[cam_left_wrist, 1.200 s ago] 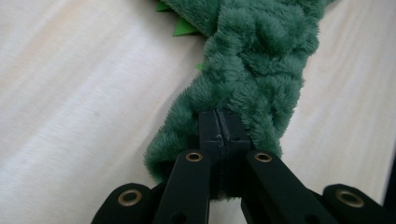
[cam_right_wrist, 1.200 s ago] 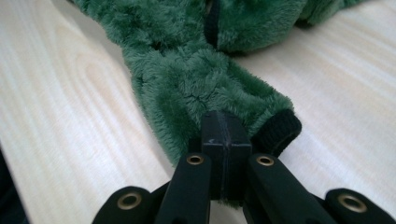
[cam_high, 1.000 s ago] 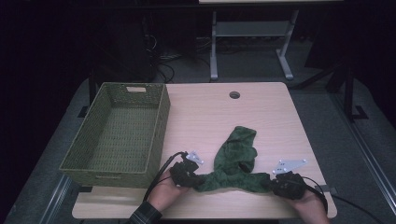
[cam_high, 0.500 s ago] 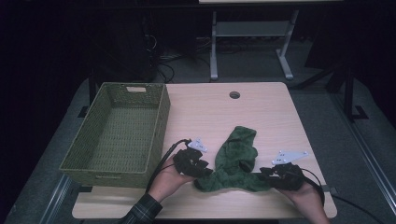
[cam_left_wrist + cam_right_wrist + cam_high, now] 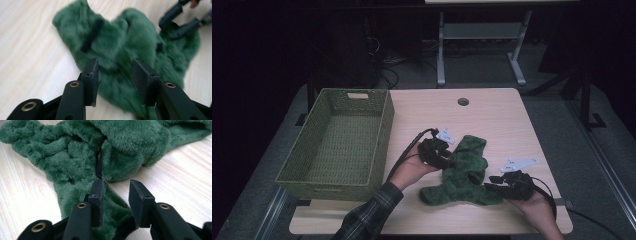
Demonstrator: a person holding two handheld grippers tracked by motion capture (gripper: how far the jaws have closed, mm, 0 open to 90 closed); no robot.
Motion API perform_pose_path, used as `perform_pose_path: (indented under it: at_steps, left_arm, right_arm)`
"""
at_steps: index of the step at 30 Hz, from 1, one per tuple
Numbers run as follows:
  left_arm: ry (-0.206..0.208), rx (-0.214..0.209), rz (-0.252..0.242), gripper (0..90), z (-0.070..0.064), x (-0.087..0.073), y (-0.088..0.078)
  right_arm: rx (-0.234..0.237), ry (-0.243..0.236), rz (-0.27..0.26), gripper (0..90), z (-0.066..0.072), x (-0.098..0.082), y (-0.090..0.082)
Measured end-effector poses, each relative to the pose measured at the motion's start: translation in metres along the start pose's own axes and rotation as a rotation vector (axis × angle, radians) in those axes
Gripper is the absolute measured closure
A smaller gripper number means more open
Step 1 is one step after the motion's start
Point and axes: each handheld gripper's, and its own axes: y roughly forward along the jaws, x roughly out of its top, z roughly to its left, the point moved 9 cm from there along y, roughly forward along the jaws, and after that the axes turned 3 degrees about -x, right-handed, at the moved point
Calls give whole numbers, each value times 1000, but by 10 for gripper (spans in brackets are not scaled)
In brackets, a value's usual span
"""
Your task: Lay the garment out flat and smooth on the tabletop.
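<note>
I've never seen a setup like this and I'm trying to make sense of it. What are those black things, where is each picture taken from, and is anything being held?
A person holds a hand-operated gripping tool in each hand. The high view looks down on a wooden table: the left tool, the right tool, a fuzzy green cloth between them, and an empty woven green basket at the left. The other two pictures come from cameras riding on each tool, looking along its black jaws. Both sets of jaws stand open at the cloth; nothing is gripped yet.
</note>
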Motion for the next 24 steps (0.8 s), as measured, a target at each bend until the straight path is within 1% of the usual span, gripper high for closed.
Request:
perform_pose_path:
  at_steps: [3, 4, 6, 8, 10, 12, 14, 15, 17, 18, 19, 21, 22, 23, 24]
  left_arm:
    - [-7, -27, -20, 564, 6, 13, 7]
    - [8, -29, -19, 563, 9, 17, 10]
    - [3, -40, -19, 561, 12, 24, 16]
    - [-5, -60, -17, 557, 15, 29, 21]
    - [-13, -81, -10, 556, 17, 31, 28]
    - [-31, -101, -8, 552, 17, 31, 34]
    - [-35, -115, -2, 552, 16, 30, 40]
    - [-37, -120, 10, 559, 15, 28, 43]
    - [-29, -116, 36, 598, 14, 23, 48]
    - [-29, -113, 42, 642, 14, 22, 49]
    - [-32, -113, 39, 676, 13, 21, 50]
    - [-33, -115, 37, 777, 13, 18, 48]
    - [-41, -116, 31, 822, 14, 17, 47]
    - [-49, -117, 27, 839, 14, 16, 46]
    - [-47, -107, 21, 845, 14, 16, 43]
  right_arm:
    - [4, 0, 1, 638, 1, -1, 1]
    - [5, -3, 1, 637, 1, -1, 1]
    - [7, -9, 1, 630, 2, -1, 1]
    - [9, -6, 4, 626, 2, -2, 2]
    - [12, 0, 2, 621, 2, -2, 2]
    - [14, -4, 0, 617, 1, -2, 2]
    - [14, 0, -4, 608, 1, -2, 1]
    - [14, 6, -2, 604, 1, -2, 1]
    - [17, 12, 3, 594, 1, -3, 1]
    - [16, 11, 4, 590, 0, -3, 2]
    - [15, 11, 4, 586, 0, -3, 2]
    - [15, 13, 3, 577, 0, -3, 2]
    - [15, 15, 4, 574, 1, -3, 2]
    - [14, 15, 4, 567, 1, -3, 2]
    - [13, 17, 4, 564, 1, -3, 3]
